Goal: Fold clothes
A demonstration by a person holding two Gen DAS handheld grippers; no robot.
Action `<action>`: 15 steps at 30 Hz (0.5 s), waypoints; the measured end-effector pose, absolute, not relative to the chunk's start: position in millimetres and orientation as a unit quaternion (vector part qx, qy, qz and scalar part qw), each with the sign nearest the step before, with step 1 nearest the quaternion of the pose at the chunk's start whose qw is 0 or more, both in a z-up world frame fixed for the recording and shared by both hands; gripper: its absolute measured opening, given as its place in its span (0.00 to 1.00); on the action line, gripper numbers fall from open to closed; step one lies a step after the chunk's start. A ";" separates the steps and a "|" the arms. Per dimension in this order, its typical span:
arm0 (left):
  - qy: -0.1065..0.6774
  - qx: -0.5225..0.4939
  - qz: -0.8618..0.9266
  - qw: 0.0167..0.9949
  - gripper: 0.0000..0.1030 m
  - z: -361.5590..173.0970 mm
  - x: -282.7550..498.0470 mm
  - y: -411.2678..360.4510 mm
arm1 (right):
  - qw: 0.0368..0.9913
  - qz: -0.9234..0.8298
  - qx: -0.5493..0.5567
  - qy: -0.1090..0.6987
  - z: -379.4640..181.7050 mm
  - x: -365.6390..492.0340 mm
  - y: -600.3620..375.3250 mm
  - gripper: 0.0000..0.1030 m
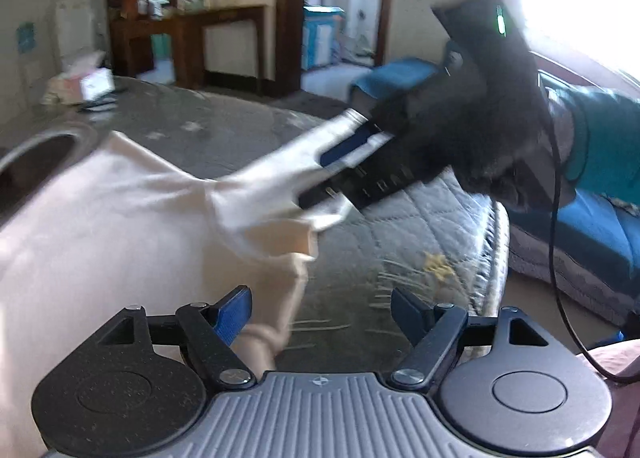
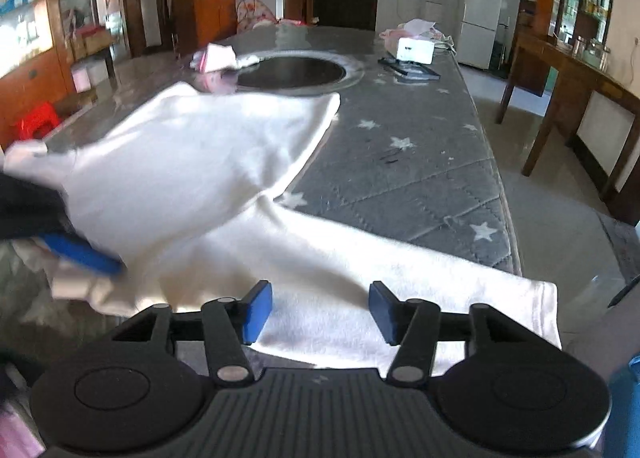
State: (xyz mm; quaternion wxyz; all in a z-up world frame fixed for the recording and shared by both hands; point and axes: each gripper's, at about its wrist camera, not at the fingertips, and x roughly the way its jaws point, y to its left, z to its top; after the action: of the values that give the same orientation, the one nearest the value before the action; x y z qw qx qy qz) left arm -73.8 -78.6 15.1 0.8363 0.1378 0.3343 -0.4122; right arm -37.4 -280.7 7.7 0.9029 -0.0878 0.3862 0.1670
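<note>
- Garment (image 2: 192, 162): one cream top, lying across the near end of the table (image 2: 400, 178). Its body is spread toward the middle. One sleeve (image 2: 400, 278) stretches along the near edge, its cuff reaching just past the table's corner. The cloth is laid flat, probably so that sleeves and sides can be turned inward in order.
- Right gripper (image 2: 320, 308): jaws about half apart and angled down over the sleeve. The cloth shows in the gap but neither pad presses on it. In the left wrist view part of the cloth lifts toward its fingers and seems to drape on them. Blur hides whether any of it is caught there.
- Left gripper (image 1: 322, 308): jaws wide and holding nothing. A rolled edge of the garment lies just beside its left finger (image 1: 236, 310). It hangs near the body of the top, well placed to pin or pick up that side.
- Step in hand, as judged: the sleeve is being laid or let go and no fold is finished. The garment is only roughly spread, with bunching at its left side.
- Table: one, under a grey quilted cover with white stars. The soft cover may drag on the cloth when it is slid.
- Other items, well apart from the work: one dark round inset (image 2: 292, 72) in the table top, one white box (image 2: 414, 50), and one small pink and white heap (image 2: 216, 56) at the far side.
- Count: two grippers, four blue pads, one garment, one sleeve clearly seen.
</note>
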 end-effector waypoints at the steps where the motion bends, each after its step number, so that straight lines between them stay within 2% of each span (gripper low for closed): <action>1: 0.331 0.130 -0.398 0.845 0.78 19.2 -74.1 -67.9 | 0.903 0.166 -0.089 0.386 8.0 -39.2 -280.9 0.55; 10: 0.307 0.073 -0.160 0.935 0.78 48.7 -70.6 60.3 | 0.903 0.161 -0.105 0.385 16.2 -35.8 -275.2 0.58; 15: 0.309 0.103 -0.008 0.945 0.78 44.8 -59.8 114.6 | 0.905 0.174 -0.114 0.370 30.9 -31.3 -263.8 0.58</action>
State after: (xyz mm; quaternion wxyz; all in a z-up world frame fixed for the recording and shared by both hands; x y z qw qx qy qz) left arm -59.8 114.6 44.8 0.9453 0.1029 0.3095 -0.0082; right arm -31.3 -263.8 30.9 0.9054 -0.1142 0.3699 0.1744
